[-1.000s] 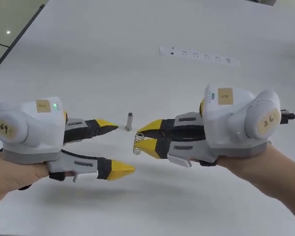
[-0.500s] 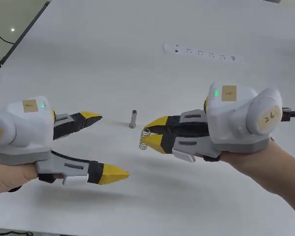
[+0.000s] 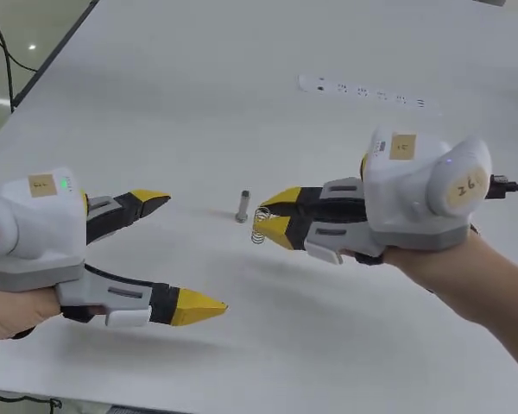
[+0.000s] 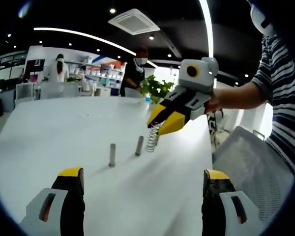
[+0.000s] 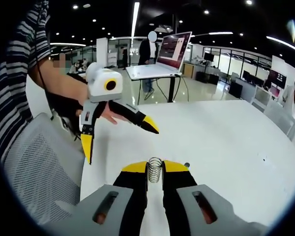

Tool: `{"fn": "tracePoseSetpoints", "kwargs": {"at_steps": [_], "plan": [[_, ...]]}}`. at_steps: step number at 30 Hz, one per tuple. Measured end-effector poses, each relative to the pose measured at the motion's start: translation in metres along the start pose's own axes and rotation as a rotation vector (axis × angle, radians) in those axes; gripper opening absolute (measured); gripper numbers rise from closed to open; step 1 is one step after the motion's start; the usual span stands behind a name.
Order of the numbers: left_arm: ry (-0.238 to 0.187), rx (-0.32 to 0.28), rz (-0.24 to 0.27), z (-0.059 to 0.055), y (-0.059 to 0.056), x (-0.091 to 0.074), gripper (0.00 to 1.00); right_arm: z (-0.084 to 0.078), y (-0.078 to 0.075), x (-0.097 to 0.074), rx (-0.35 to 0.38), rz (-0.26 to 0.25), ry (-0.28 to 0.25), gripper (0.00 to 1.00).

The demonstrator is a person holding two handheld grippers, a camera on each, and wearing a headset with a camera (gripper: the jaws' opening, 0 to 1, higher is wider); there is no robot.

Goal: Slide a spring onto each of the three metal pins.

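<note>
R gripper point(image 3: 272, 226) clamped on spring point(image 3: 260, 226), coil axis approx vertical | upright pin point(image 3: 243, 207) stood on counter point(image 3: 242, 86) just beside spring, twd L side, so R was nearer | L gripper point(image 3: 188, 252) wide open, empty, farther off

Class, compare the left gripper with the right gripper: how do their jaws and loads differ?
Jaws: left gripper wide open, right gripper shut. Load: left gripper empty, right gripper clamping a spring. Place: right gripper beside a metal pin, left gripper farther off. Both have yellow-tipped black jaws and white bodies.
</note>
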State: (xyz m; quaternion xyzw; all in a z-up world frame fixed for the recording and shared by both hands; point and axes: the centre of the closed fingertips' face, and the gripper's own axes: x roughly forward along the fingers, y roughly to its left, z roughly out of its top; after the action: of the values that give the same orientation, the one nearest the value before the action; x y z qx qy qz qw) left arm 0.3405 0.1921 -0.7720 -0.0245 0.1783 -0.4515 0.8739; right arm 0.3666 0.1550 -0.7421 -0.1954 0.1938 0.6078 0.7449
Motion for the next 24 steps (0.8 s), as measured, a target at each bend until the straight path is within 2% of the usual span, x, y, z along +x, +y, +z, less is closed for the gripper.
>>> {"fn": "tracePoseSetpoints", "kwargs": {"at_steps": [10, 24], "plan": [[-0.002, -0.002, 0.010, -0.002, 0.000, -0.004, 0.98, 0.010, -0.029, 0.010, 0.011, -0.063, -0.018, 0.08], [-0.003, -0.001, 0.016, -0.002, 0.001, -0.005, 0.98, 0.014, -0.051, 0.019, 0.029, -0.108, -0.020, 0.08]]}}
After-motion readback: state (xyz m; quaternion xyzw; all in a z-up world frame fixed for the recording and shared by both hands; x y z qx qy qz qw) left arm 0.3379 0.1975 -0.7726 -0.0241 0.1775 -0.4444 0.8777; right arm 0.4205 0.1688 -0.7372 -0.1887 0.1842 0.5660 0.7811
